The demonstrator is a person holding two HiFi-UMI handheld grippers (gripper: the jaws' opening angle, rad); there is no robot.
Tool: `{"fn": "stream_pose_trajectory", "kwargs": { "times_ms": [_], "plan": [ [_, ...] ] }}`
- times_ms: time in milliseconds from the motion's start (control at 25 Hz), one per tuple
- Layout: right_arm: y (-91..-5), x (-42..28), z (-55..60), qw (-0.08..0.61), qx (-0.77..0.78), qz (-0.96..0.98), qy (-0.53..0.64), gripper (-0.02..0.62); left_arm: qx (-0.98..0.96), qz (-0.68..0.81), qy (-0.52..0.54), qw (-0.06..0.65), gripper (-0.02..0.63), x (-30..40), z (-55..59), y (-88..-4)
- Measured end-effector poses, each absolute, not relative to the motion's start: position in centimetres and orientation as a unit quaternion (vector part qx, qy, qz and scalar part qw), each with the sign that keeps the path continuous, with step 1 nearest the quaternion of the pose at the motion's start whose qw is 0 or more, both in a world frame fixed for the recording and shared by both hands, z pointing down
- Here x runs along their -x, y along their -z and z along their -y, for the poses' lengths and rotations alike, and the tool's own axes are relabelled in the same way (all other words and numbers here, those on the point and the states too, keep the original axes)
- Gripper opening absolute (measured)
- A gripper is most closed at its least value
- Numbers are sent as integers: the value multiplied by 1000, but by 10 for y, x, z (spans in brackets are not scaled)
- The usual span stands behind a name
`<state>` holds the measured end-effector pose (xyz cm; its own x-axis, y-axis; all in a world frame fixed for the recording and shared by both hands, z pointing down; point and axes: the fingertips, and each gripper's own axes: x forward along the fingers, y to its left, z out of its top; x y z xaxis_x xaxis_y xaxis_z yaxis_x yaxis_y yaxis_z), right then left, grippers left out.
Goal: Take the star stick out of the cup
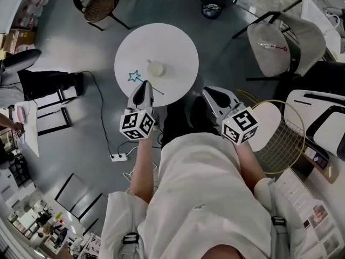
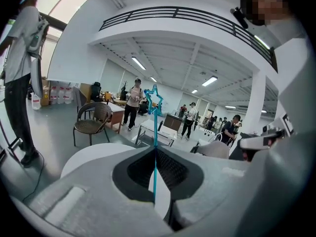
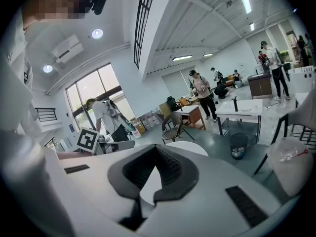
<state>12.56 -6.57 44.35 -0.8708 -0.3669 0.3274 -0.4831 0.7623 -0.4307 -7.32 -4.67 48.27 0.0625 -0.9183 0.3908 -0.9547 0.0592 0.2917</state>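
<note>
The left tongs point(image 1: 144, 86) are closed narrow on the star stick point(image 1: 133, 77). In the left gripper view the thin teal shaft point(image 2: 155, 127) runs straight through the line where the two pads meet. The star stands above the tips and a short tail shows below them. A pinch low on the shaft makes sense, since it keeps the star free and gives a steady hold on so thin a rod.

The stick is clear of the cup point(image 1: 156, 68). In the head view its star lies at about 8 o'clock from the cup, over the table point(image 1: 175, 45), and nothing sticks out of the cup's mouth. By my reading the removal itself is done.

The right tongs point(image 1: 208, 93) are closed too, with tips together and nothing between them point(image 3: 157, 147). They hang off the table's edge at about 4 o'clock from the cup, and I judge them to be simply kept out of the way.

The table is small, round and white, and only the cup stands on it, near its middle. Around it is a smooth grey floor. From the table, a woven chair point(image 1: 101, 3) stands at 11 o'clock, a waste bin point(image 1: 211, 5) at 1 o'clock and a white chair point(image 1: 277, 45) at 3 o'clock. A power strip point(image 1: 119, 157) lies at 7 o'clock. The gripper views show an open, bright hall with people and desks well apart from the table.
</note>
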Motion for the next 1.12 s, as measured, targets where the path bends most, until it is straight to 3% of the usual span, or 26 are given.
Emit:
{"fn": "stream_pose_trajectory", "kwargs": {
  "times_ms": [600, 1120],
  "plan": [
    [-449, -131, 48, 100, -233, 931, -265, 9, -701, 671, -28, 242, 14, 41, 3, -454],
    [-441, -67, -16, 125, -239, 931, -246, 9, -755, 614, -21, 230, 14, 47, -60, -432]
  ]
}}
